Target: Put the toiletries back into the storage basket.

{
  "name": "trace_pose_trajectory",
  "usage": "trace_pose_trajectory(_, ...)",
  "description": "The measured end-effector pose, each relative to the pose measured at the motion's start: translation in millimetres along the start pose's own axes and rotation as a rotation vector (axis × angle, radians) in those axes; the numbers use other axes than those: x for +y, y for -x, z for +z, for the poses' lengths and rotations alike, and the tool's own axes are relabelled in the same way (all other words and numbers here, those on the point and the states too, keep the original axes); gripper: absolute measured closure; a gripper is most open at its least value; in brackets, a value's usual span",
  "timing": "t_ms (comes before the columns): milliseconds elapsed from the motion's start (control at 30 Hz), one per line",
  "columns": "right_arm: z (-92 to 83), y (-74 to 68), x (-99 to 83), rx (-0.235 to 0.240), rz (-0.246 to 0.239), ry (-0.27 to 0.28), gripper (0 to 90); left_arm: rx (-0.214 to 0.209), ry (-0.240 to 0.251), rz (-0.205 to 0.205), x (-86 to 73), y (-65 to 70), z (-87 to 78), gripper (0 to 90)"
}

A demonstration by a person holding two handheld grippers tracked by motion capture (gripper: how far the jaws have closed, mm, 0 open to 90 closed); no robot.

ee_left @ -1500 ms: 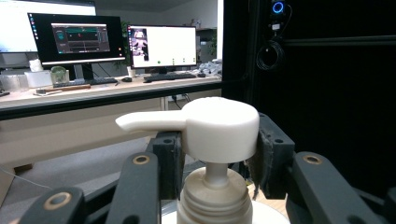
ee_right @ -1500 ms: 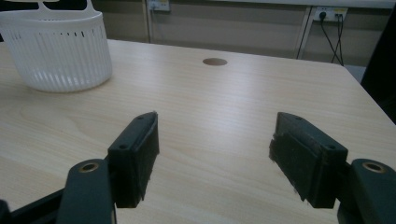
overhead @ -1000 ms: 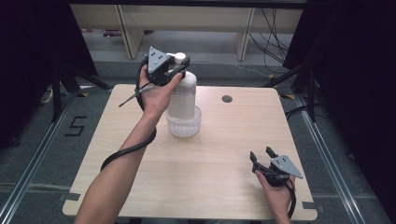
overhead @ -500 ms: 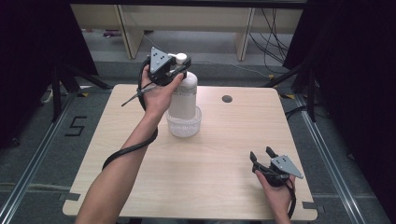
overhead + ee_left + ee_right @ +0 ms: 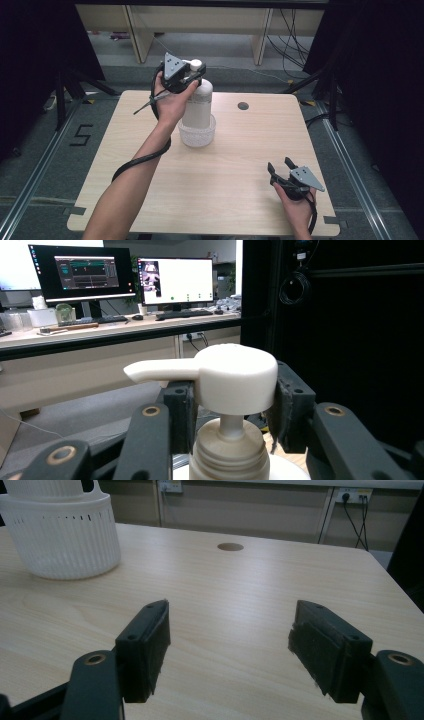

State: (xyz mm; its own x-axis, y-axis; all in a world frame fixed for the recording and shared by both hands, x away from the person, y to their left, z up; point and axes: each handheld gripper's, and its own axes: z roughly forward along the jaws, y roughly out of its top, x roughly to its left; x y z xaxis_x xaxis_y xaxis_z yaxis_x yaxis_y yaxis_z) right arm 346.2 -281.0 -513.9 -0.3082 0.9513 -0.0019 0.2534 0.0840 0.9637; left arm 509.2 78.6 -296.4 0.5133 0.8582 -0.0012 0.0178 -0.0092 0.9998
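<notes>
White plastic: a pump bottle (image 5: 196, 107) is stood upright in a ribbed white basket (image 5: 197, 135), toward 12 o'clock of the table (image 5: 150, 200) centre.
Left gripper (image 5: 186, 77): pinched on the pump head (image 5: 235, 377) from both sides, the spout pointing to 9 o'clock in the left gripper view.
Right gripper (image 5: 280, 167): spread and holding nothing, rested near the 5 o'clock corner of the table, well apart from the bottle.
Done so far: the bottle is judged seated in the basket, its base inside the rim (whether it is being put in or taken out cannot be told).
Left to do: either the pump head is to be released or the bottle lifted clear; the right gripper is not yet engaged.
High view adds: both grippers, the whole bottle and basket, a round hole (image 5: 243, 106) in the table at 1 o'clock.
Left gripper view adds: the pads at the sides of the pump head, the threaded collar (image 5: 227, 452) beneath, monitors (image 5: 82, 272) behind.
Right gripper view adds: the wide gap between the jaws, the basket (image 5: 65, 535) ribs at 11 o'clock, bare wood ahead.
</notes>
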Motion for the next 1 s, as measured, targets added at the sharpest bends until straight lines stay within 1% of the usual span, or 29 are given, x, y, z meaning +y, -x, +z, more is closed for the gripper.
trace_pose_trajectory(100, 1.4, 0.7, -0.4, -0.007, -0.011, 0.027, 32.3, 0.001, -0.005, 0.001, -1.4, -0.6, 0.9, 59.2)
trace_pose_trajectory(133, 1.5, 0.5, -0.4, -0.004, -0.01, 0.026, 32.4, 0.003, -0.008, 0.003, -2.2, -0.9, 1.3, 59.2)
trace_pose_trajectory(167, 0.4, 0.7, 0.0, -0.004, -0.014, 0.008, 32.3, 0.01, -0.011, 0.003, -2.9, -0.9, 1.1, 59.2)
trace_pose_trajectory(233, 0.4, 0.7, 0.0, -0.005, -0.012, 0.01, 32.3, 0.004, -0.015, 0.004, -4.2, -1.4, 1.9, 59.2)
trace_pose_trajectory(267, 0.3, 0.8, 0.0, -0.005, -0.012, 0.009, 32.3, 0.012, -0.019, 0.001, -5.1, -1.1, 1.7, 59.2)
trace_pose_trajectory(300, 0.4, 0.7, 0.0, -0.004, -0.01, 0.01, 32.3, 0.005, -0.01, 0.02, -5.4, -2.6, 3.1, 59.2)
trace_pose_trajectory(333, 0.4, 0.7, 0.0, -0.004, -0.011, 0.01, 32.3, 0.005, -0.022, 0.001, -6.7, -1.4, 2.8, 59.2)
trace_pose_trajectory(367, 0.5, 0.7, -0.1, -0.004, -0.012, 0.01, 32.3, 0.004, -0.016, 0.02, -7.0, -2.7, 3.6, 59.2)
trace_pose_trajectory(400, 0.4, 0.7, -0.1, -0.005, -0.012, 0.011, 32.3, 0.013, -0.03, 0.001, -8.3, -1.4, 3.0, 59.2)
trace_pose_trajectory(433, 0.4, 0.6, -0.1, -0.004, -0.01, 0.009, 32.3, 0.006, -0.019, 0.018, -8.3, -2.8, 4.3, 59.2)
trace_pose_trajectory(500, 0.2, 0.6, 0.0, -0.004, -0.009, 0.008, 32.3, 0.008, -0.025, 0.017, -9.5, -3.0, 5.0, 59.2)
trace_pose_trajectory(533, 0.6, 0.5, -0.3, -0.007, -0.008, 0.02, 32.3, 0.008, -0.024, 0.018, -9.8, -3.0, 5.3, 59.2)
trace_pose_trajectory(567, 0.5, 0.5, -0.2, -0.006, -0.008, 0.019, 32.3, 0.015, -0.037, 0.001, -10.9, -1.7, 4.6, 59.2)
trace_pose_trajectory(600, 0.9, 0.6, -0.3, -0.006, -0.012, 0.022, 32.3, 0.009, -0.029, 0.02, -11.0, -3.0, 5.7, 59.2)
trace_pose_trajectory(633, 1.3, 0.4, -0.5, -0.003, -0.009, 0.025, 32.3, 0.009, -0.029, 0.021, -11.7, -3.1, 6.0, 59.2)
trace_pose_trajectory(667, 1.1, -0.1, -0.5, -0.001, -0.002, 0.02, 32.3, 0.016, -0.041, 0.003, -12.8, -1.9, 5.2, 59.2)
trace_pose_trajectory(700, -0.2, -0.4, -0.1, 0.004, 0.003, -0.003, 32.3, 0.017, -0.044, 0.0, -13.8, -2.1, 5.3, 59.2)
trace_pose_trajectory(733, 0.4, -0.1, -0.3, 0.002, 0.0, 0.008, 32.3, 0.011, -0.034, 0.018, -14.1, -3.7, 6.6, 59.2)
trace_pose_trajectory(833, 0.6, -0.3, -0.5, -0.002, 0.002, 0.017, 32.2, 0.012, -0.039, 0.02, -16.1, -3.9, 7.1, 59.2)
trace_pose_trajectory(867, 0.1, -0.1, -0.3, -0.004, -0.004, 0.012, 32.2, 0.014, -0.056, -0.011, -17.5, -1.7, 6.2, 59.2)
trace_pose_trajectory(900, 0.4, 0.0, -0.3, 0.004, -0.002, 0.008, 32.2, 0.012, -0.057, -0.013, -18.4, -1.3, 6.3, 59.2)
trace_pose_trajectory(933, -0.1, 0.0, -0.1, 0.002, -0.004, 0.001, 32.3, 0.012, -0.059, -0.013, -19.0, -1.1, 6.2, 59.2)
trace_pose_trajectory(1000, 0.1, 0.0, -0.3, -0.005, -0.003, 0.012, 32.3, 0.011, -0.061, -0.012, -20.2, -1.1, 6.1, 59.2)
